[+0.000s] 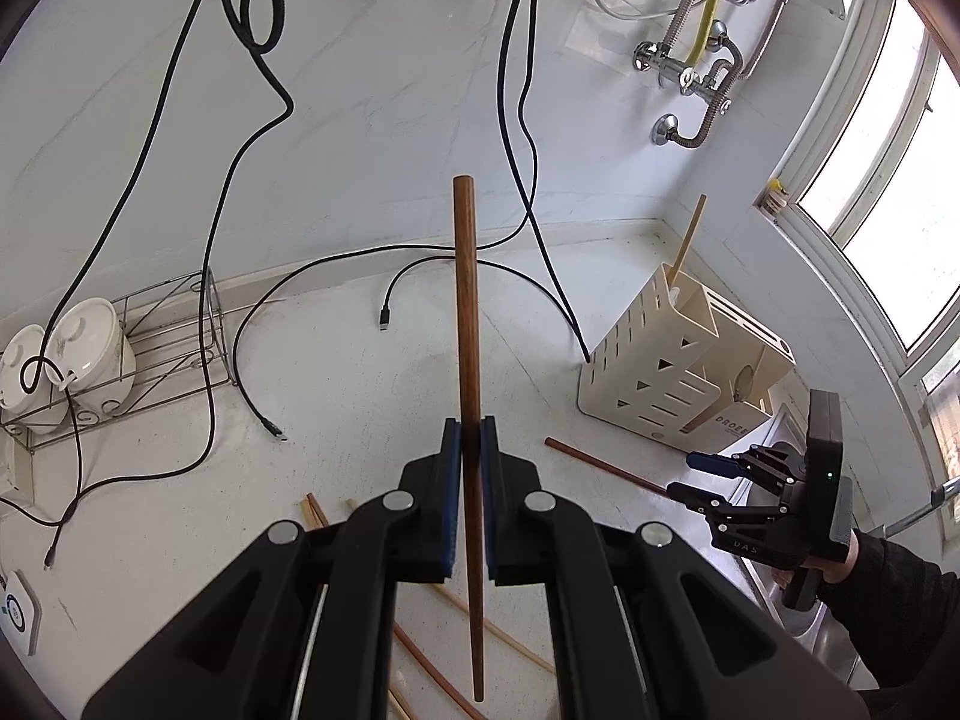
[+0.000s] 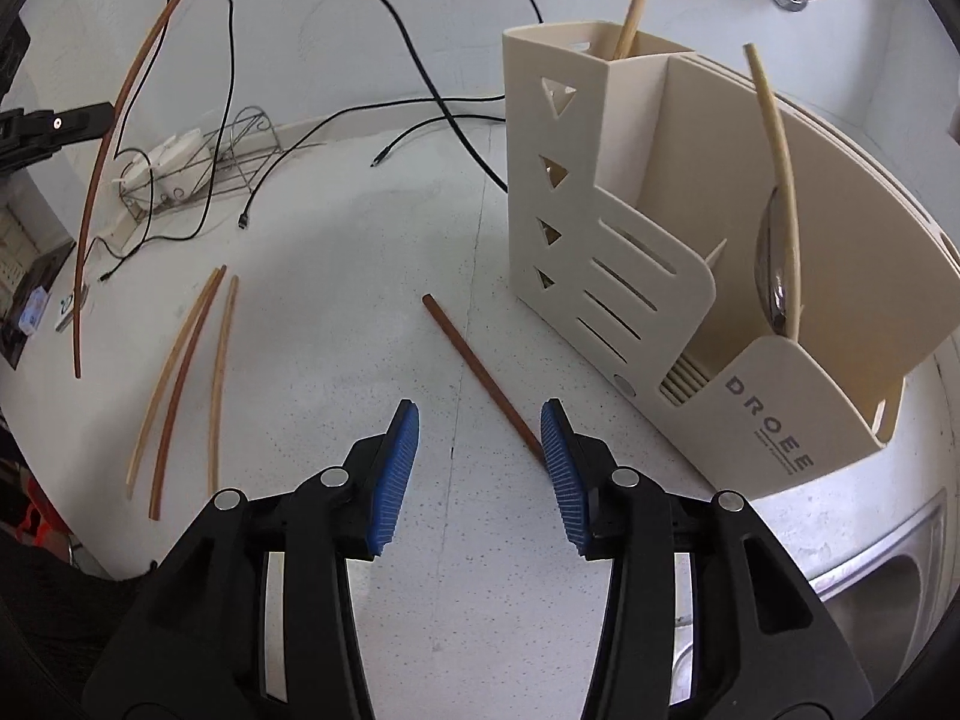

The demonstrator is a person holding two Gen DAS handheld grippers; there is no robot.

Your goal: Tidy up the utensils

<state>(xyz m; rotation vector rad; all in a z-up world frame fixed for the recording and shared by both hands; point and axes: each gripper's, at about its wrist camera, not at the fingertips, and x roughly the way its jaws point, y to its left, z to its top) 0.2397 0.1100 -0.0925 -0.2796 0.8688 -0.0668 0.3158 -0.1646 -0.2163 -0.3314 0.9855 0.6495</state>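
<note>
My left gripper (image 1: 471, 450) is shut on a dark brown chopstick (image 1: 467, 360) and holds it upright above the counter; it also shows in the right wrist view (image 2: 102, 180) at the far left. My right gripper (image 2: 480, 450) is open and empty, low over the counter, with another dark brown chopstick (image 2: 480, 375) lying between its fingers. It shows in the left wrist view (image 1: 702, 477) too. A cream utensil holder (image 2: 630, 276) stands to the right, holding a light chopstick (image 2: 636, 6) and a metal spoon (image 2: 774, 258). Three chopsticks (image 2: 180, 384) lie at the left.
Black cables (image 1: 240, 240) trail across the counter and wall. A wire rack (image 1: 162, 348) with white lidded bowls (image 1: 90, 354) stands at the back left. A steel sink (image 2: 870, 588) lies to the right of the holder. Pipes (image 1: 696, 72) and a window are at the upper right.
</note>
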